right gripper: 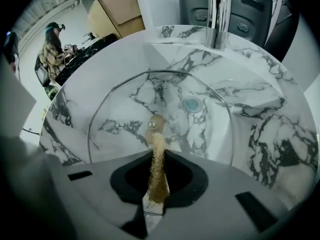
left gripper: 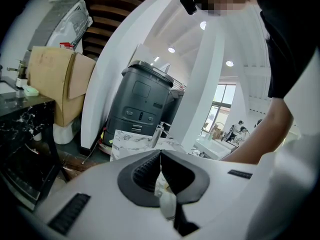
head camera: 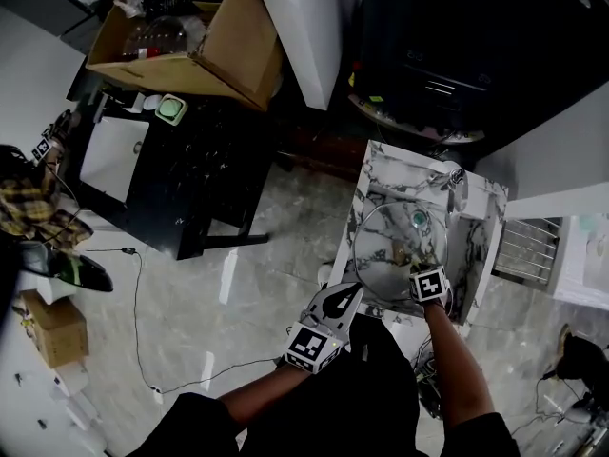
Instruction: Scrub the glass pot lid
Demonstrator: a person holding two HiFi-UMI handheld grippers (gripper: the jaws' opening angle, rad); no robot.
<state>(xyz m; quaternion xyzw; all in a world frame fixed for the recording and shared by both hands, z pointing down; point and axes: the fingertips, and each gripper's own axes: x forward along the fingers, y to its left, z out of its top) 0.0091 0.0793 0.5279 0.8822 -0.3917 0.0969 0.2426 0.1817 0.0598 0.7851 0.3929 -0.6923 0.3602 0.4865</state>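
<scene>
The glass pot lid point(head camera: 395, 246) lies tilted in the marble sink point(head camera: 479, 246), steel rim all round. In the right gripper view the lid point(right gripper: 125, 109) shows its screw and brown knob mount point(right gripper: 153, 124), with the drain point(right gripper: 190, 104) behind the glass. My right gripper point(head camera: 418, 265) is shut on a brown scrub pad point(right gripper: 157, 169) whose tip rests on the lid by the knob mount. At the lid's near-left edge my left gripper point(head camera: 356, 290) is shut on the rim, which shows edge-on as a pale strip point(left gripper: 164, 191) between the jaws point(left gripper: 161, 159).
A chrome faucet point(right gripper: 218, 14) stands at the sink's far side, a dark grey machine point(left gripper: 142, 104) behind it. A black table point(head camera: 181, 179) and an open cardboard box point(head camera: 190, 36) are to the left. A cable point(head camera: 138, 293) runs over the floor. Another person point(right gripper: 52, 49) stands by the table.
</scene>
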